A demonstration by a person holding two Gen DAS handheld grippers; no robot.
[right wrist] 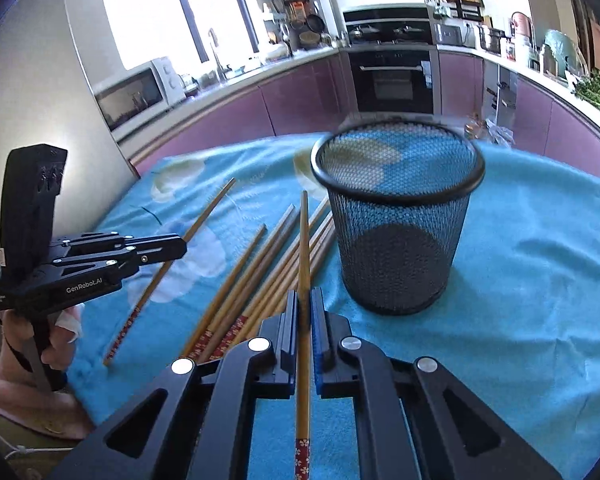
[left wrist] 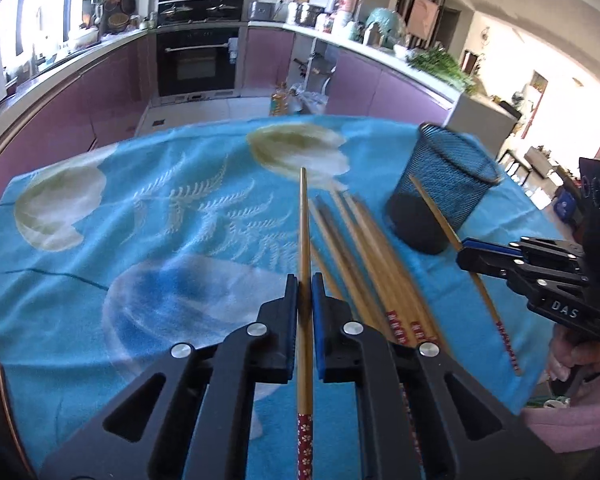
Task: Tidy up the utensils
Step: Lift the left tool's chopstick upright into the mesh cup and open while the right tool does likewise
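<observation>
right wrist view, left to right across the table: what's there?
left gripper clamped on one chopstick → loose chopsticks → chopstick in the right gripper → mesh cup

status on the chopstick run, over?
Left hand-held gripper shut on one chopstick; right hand-held gripper shut on another chopstick. Mesh cup upright, empty. Loose chopsticks on the blue cloth. Path looks clear.

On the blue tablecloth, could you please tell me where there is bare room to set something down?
The blue tablecloth is bare left of the loose chopsticks, out to its left and far edges. In the right wrist view it is also bare right of the mesh cup. It is crowded in the middle, where the loose chopsticks fan up against the mesh cup's base.
</observation>
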